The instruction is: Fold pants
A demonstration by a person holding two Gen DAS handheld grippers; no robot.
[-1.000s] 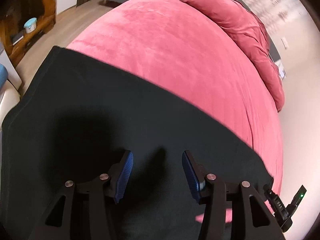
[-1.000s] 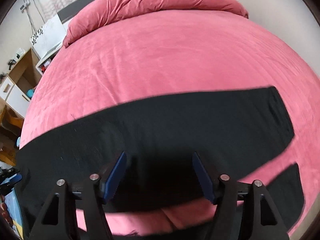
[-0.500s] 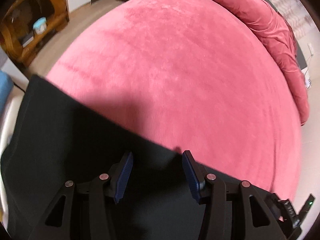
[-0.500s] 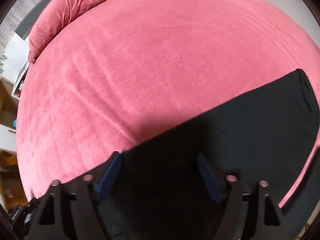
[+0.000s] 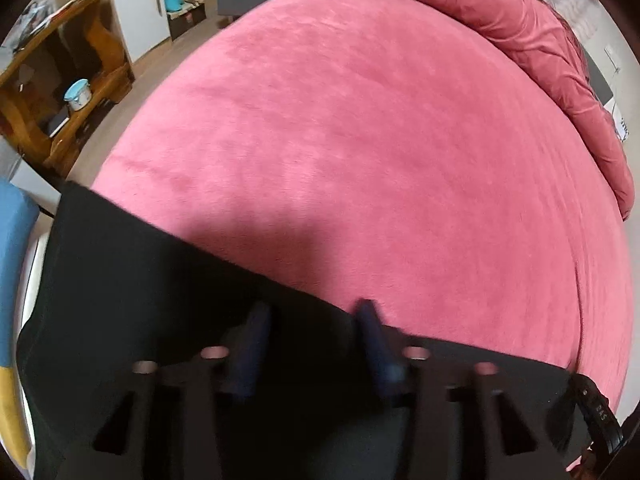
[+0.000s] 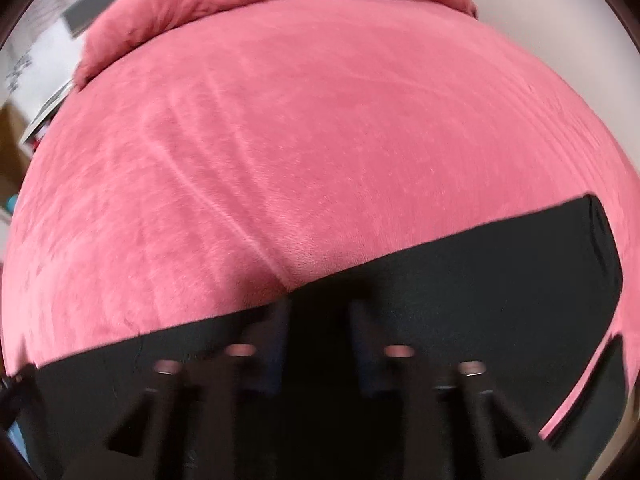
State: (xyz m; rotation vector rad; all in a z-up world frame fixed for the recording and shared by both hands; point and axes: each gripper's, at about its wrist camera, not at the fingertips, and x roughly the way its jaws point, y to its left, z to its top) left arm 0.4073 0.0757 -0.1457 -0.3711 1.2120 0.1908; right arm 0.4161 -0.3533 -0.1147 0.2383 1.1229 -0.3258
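- Black pants (image 5: 132, 300) lie flat on a pink bed (image 5: 380, 160), filling the lower part of both wrist views.
- Left view: the pants' far edge runs as a slant from the middle left down to the lower right of the frame.
- Left tongs (image 5: 312, 344) point down at that edge; their jaws have just been closing and stand partly apart, with black cloth between the blue pads (image 5: 250, 344). Blur hides whether the pads press on it.
- Right view: the pants (image 6: 500, 300) spread across the bottom, their end reaching the right middle of the frame.
- Right tongs (image 6: 318, 340) sit over the far edge; their jaws have just been closing to a narrow gap with dark cloth between them, though motion blur keeps me from telling whether they grip.
- Rumpled pink bedding (image 5: 532, 40) is heaped at the upper right of the left view.
- Wooden shelving (image 5: 60, 92) stands at its upper left.
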